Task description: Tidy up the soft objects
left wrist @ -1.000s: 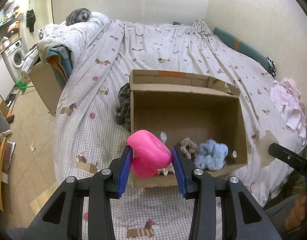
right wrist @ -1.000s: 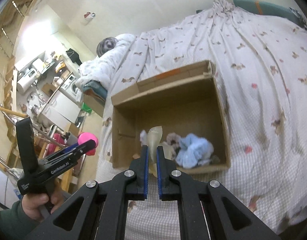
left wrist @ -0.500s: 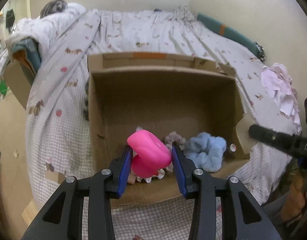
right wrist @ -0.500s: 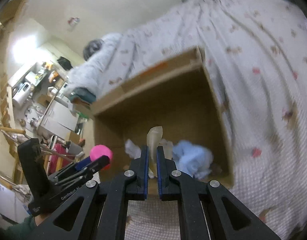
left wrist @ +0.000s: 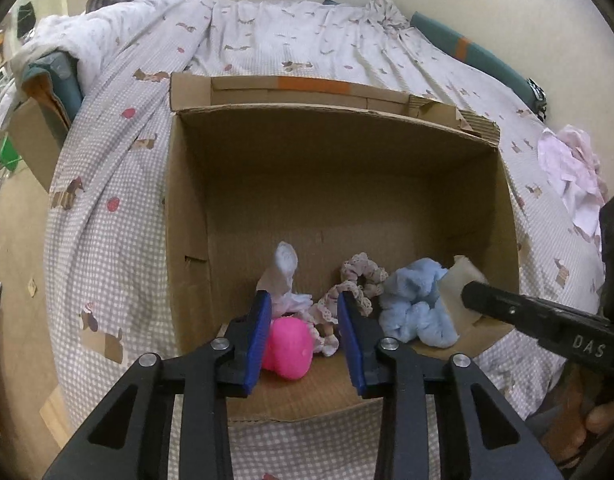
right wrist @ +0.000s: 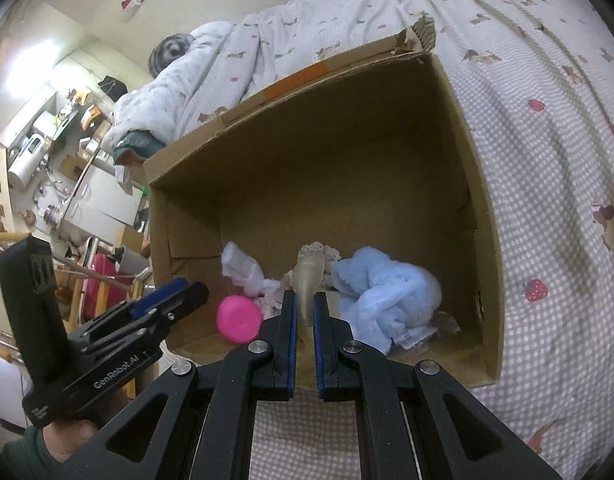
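Two grippers sit at the box's [left wrist: 503, 216] near rim. Left gripper [left wrist: 305, 312] jaws closing, pink toy [left wrist: 289, 346] between them on the box floor, pads apparently not pressing it. Right gripper [right wrist: 305, 308] clamped tight on a beige pad [right wrist: 309, 280] over the near wall. Scrunchie [left wrist: 363, 276], blue cloth [left wrist: 417, 308], white cloth [left wrist: 283, 276] crowd the near floor; back half bare. Box rests on a checked bedspread [left wrist: 115, 216]; cluttered room on the left.
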The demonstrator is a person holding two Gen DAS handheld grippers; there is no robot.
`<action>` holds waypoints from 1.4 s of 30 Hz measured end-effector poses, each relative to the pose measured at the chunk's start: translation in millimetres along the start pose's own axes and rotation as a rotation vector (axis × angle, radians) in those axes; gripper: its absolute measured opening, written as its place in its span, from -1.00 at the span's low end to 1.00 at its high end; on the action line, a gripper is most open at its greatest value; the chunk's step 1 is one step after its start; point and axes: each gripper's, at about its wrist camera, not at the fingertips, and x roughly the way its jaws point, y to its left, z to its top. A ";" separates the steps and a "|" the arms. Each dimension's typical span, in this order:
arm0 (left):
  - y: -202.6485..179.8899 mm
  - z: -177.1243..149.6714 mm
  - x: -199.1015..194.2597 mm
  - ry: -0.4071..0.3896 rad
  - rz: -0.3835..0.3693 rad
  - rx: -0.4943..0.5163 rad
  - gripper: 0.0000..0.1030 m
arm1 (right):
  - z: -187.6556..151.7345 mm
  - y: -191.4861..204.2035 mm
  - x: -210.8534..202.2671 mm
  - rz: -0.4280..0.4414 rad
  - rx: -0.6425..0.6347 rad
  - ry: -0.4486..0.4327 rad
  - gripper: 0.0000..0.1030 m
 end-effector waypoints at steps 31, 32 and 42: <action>1.6 4.1 -53.3 -0.205 0.095 -0.001 0.67 | 2.4 13.2 -40.9 -0.103 -0.062 -0.214 0.85; 2.6 3.5 -55.9 -0.213 0.102 -0.003 0.67 | 1.7 15.2 -45.1 -0.107 -0.069 -0.235 0.94; 14.5 -11.4 -94.5 -0.280 0.099 -0.031 0.81 | -21.6 34.1 -80.8 -0.092 -0.104 -0.336 1.00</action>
